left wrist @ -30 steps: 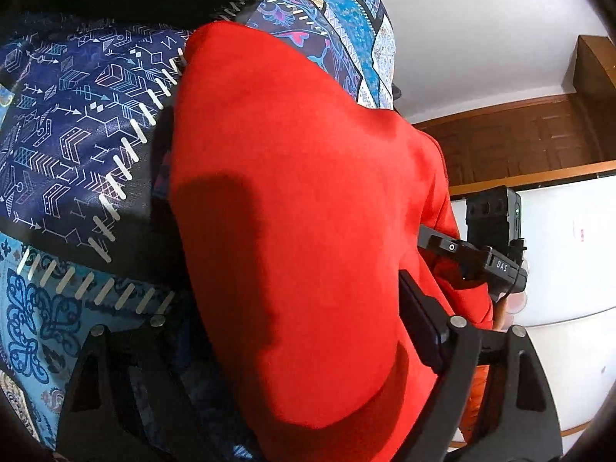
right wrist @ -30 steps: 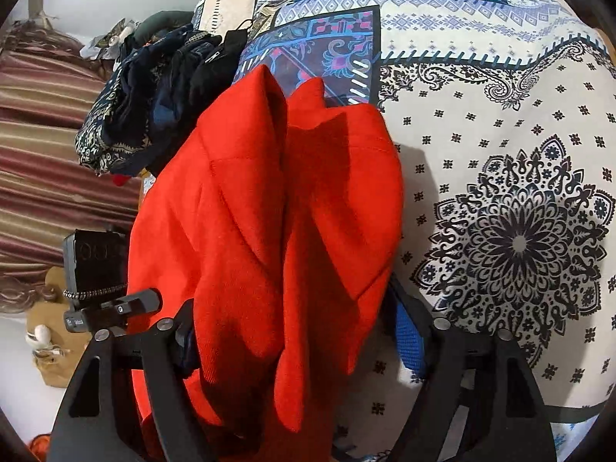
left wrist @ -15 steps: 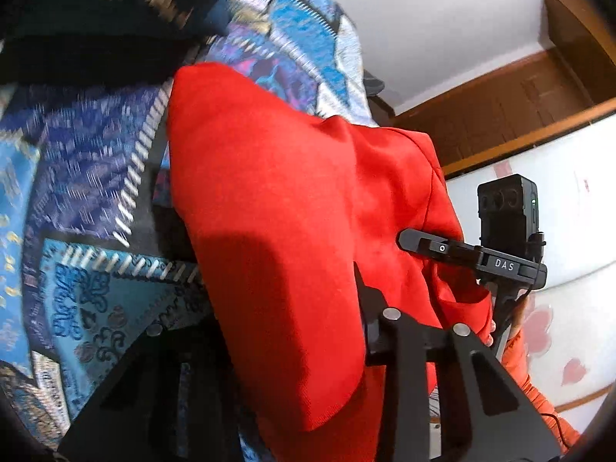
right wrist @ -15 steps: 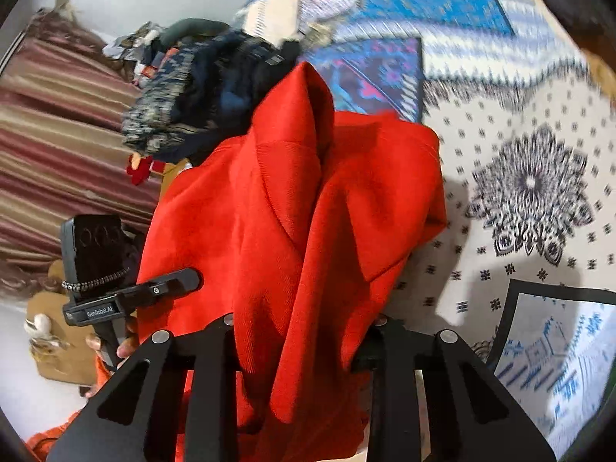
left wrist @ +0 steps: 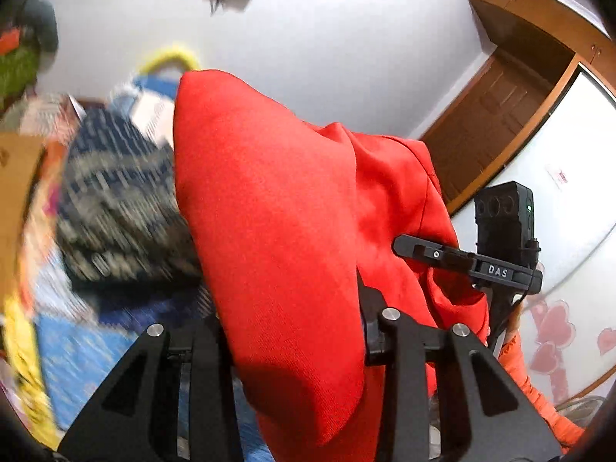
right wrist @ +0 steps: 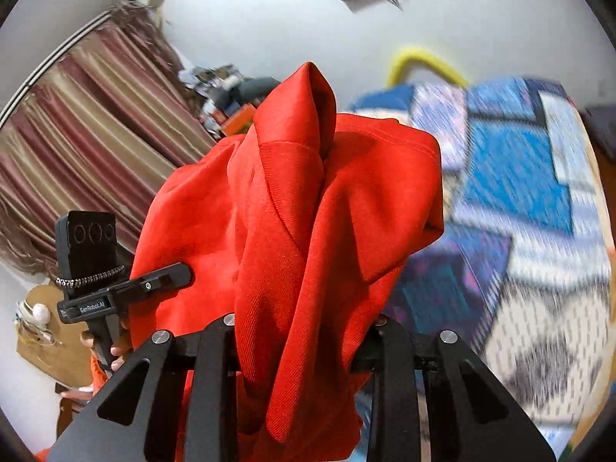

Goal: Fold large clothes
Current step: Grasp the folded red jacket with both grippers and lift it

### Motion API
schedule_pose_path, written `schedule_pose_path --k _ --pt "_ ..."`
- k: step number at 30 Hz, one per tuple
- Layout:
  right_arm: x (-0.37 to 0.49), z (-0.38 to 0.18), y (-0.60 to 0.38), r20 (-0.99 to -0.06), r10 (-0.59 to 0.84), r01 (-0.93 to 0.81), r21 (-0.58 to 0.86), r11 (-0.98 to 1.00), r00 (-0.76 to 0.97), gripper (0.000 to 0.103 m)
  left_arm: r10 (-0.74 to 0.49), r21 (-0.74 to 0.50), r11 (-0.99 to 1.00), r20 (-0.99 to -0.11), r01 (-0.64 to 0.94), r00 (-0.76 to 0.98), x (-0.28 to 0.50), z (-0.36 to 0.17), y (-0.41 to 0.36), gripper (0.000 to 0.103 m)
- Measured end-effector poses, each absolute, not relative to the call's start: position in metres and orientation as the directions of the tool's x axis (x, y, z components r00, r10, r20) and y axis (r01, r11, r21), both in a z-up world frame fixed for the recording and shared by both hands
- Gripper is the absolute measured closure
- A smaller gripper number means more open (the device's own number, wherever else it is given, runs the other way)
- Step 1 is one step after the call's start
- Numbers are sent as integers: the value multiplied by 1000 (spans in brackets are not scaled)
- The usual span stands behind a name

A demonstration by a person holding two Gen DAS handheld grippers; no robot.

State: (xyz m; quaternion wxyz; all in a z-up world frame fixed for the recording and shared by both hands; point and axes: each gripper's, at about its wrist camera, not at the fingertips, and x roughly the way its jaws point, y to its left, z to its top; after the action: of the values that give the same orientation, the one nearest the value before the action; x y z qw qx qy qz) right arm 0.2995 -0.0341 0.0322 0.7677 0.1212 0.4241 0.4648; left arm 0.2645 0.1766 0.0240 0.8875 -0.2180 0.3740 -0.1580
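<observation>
A large red garment (left wrist: 269, 211) hangs bunched between my two grippers, held up in the air above the bed. My left gripper (left wrist: 292, 327) is shut on one thick fold of it, and the cloth spills over both fingers. My right gripper (right wrist: 304, 323) is shut on another bunch of the red garment (right wrist: 308, 200), whose peak stands up in front of the camera. Each wrist view shows the other gripper's finger (left wrist: 423, 252) (right wrist: 161, 281) lying against the far side of the cloth. The fingertips themselves are hidden by cloth.
The bed's blue patterned cover (right wrist: 519, 192) lies below, blurred. A dark heap of clothes (left wrist: 115, 211) sits on it at the left. Striped curtains (right wrist: 77, 134), a wooden door (left wrist: 492, 115) and a white wardrobe (left wrist: 569, 192) stand around. An orange sleeve (left wrist: 531, 385) shows.
Both grippers closed on the red garment and rose steeply with it. The bed has dropped down in both views, and the wall and ceiling now fill the top.
</observation>
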Motion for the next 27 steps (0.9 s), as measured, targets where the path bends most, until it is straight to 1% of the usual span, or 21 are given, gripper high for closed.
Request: schedule_pose_path --k 3,5,8,11,13,15,18,19,20,21,23,25,27 --pt "317 53 6 -518 826 -641 560 524 223 78 -405 -480 871 -588 101 700 279 52 210 67" --pt "330 60 25 -503 834 -648 561 514 227 78 -394 -485 869 -570 92 721 292 65 235 67" --pt "354 58 50 -472 854 -631 600 492 217 78 -376 -481 873 -561 80 737 317 69 262 67" --pt "381 41 82 -474 856 -615 617 491 206 78 -376 -516 856 -570 38 731 347 54 297 67" --pt "399 22 96 -496 848 -594 629 501 189 78 -364 -527 850 -591 -4 720 359 29 314 67" --pt "413 0 109 -527 832 -574 633 520 172 78 -350 -521 853 -628 -41 695 379 4 328 67" --pt "439 -44 131 -599 790 -540 626 563 130 77 -334 -495 864 -704 -96 627 408 -37 341 65" --pt "442 -53 135 -621 775 -534 617 578 120 76 -332 -497 859 -721 -120 608 413 -50 347 64" --pt "446 -64 138 -639 761 -529 609 591 114 74 -350 -521 843 -721 -134 598 417 -61 354 63" --pt "447 -72 138 -645 757 -526 609 593 107 70 -369 -544 827 -714 -139 595 419 -64 360 61" --pt "446 -71 135 -635 765 -520 621 587 105 65 -392 -577 804 -699 -148 598 416 -65 366 58" --pt "444 -65 128 -638 763 -516 621 590 105 63 -375 -562 812 -706 -153 601 416 -62 368 57" --pt "440 -56 127 -663 740 -517 598 613 111 62 -328 -514 842 -729 -165 601 411 -54 362 51"
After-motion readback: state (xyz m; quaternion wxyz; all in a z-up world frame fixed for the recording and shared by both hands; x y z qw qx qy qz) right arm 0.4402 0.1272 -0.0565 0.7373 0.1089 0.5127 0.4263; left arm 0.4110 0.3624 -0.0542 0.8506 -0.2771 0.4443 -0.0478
